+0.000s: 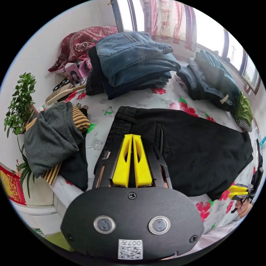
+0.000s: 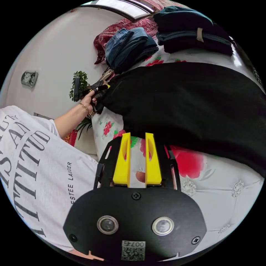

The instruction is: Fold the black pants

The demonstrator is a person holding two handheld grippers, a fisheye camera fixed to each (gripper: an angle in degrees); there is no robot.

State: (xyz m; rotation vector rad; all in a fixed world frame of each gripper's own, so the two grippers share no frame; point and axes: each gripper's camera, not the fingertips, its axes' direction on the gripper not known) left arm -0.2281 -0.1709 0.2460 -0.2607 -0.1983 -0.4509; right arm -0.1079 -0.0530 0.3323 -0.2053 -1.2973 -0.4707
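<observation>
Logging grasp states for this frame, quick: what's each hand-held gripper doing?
Left hand-held gripper: jaws together over the black pants; a grip on the cloth cannot be told.
Right hand-held gripper: open, holding nothing, above the floral bedsheet.

We log: black pants [image 2: 188, 102] across floral bedsheet [image 2: 221, 180]; right gripper [image 2: 137, 135] jaws parted above sheet; left gripper [image 2: 101, 88] at pants' edge.

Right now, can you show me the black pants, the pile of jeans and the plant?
black pants [image 1: 194, 149]: left gripper view, flat middle of the fabric.
pile of jeans [image 1: 133, 52]: left gripper view, top folded pair.
plant [image 1: 20, 102]: left gripper view, leafy top.
</observation>
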